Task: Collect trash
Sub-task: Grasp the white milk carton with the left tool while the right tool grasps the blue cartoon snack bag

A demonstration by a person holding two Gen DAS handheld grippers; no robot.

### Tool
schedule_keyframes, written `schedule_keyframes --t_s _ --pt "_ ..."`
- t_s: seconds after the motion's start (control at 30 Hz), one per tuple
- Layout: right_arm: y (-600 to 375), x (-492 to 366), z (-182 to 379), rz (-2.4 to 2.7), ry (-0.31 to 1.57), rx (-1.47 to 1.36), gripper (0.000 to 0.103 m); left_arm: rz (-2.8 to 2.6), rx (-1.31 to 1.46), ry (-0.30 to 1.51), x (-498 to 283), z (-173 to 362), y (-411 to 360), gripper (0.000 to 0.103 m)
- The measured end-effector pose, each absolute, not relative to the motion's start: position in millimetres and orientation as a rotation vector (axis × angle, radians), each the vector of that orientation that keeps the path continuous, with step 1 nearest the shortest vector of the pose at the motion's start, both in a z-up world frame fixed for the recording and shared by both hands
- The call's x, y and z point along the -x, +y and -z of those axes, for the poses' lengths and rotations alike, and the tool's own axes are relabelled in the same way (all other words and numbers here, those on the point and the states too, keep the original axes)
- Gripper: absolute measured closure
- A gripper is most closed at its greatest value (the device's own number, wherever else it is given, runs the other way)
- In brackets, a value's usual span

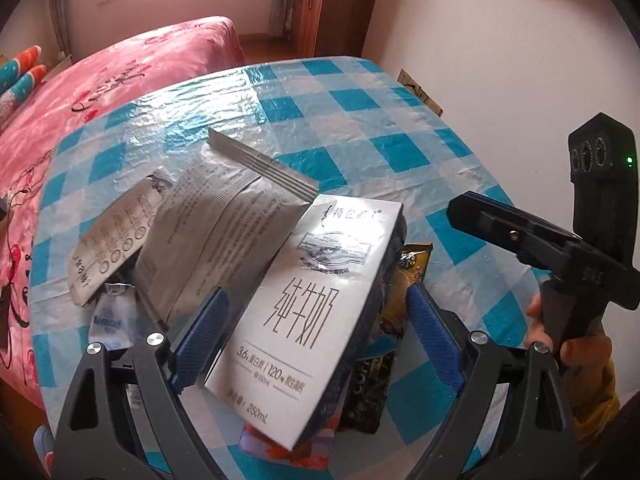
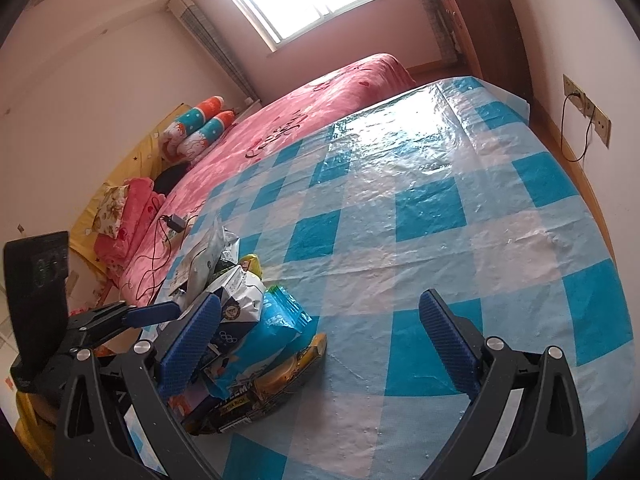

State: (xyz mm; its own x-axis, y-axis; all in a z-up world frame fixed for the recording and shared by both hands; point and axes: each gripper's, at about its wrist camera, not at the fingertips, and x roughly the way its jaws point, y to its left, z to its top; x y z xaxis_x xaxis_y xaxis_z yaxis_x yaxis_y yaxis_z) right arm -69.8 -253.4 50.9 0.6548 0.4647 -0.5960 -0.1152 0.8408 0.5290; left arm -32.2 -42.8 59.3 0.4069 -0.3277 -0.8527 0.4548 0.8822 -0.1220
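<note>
A pile of trash lies on the blue-checked tablecloth (image 1: 360, 128). On top of it sits a white milk carton (image 1: 304, 320), tilted. My left gripper (image 1: 316, 290) is open and straddles the carton; a gap shows at the right pad (image 1: 432, 328). Silver foil packets (image 1: 208, 232) and a dark coffee packet (image 1: 372, 392) lie under and around the carton. In the right wrist view the same pile (image 2: 248, 340) sits by the left finger of my right gripper (image 2: 320, 298). That gripper is open over bare cloth, with nothing between its fingers. A hand in a yellow sleeve (image 1: 580, 360) holds it.
A pink bed (image 2: 320, 104) runs along the table's left side, with pillows and a charger cable (image 2: 172, 224) on it. The wall with a socket (image 2: 588, 112) borders the table's right edge. A wooden cabinet (image 1: 320, 4) stands beyond the far end.
</note>
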Motion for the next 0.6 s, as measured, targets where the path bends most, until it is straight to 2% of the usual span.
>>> schedule_keyframes --t_s 0.1,0.2,0.6 --pt "-253.0 68.7 -50.0 -0.349 0.796 -0.476 0.005 0.495 -0.13 1.05 29.8 -55.5 -44.4 0.016" --pt "-250.8 68.2 -49.4 -0.355 0.797 -0.472 0.005 0.482 -0.133 1.051 28.5 -53.2 -45.0 0.025" --pt "-238.3 67.2 -47.4 -0.382 0.811 -0.435 0.005 0.426 -0.048 1.006 40.5 -57.3 -30.6 0.034"
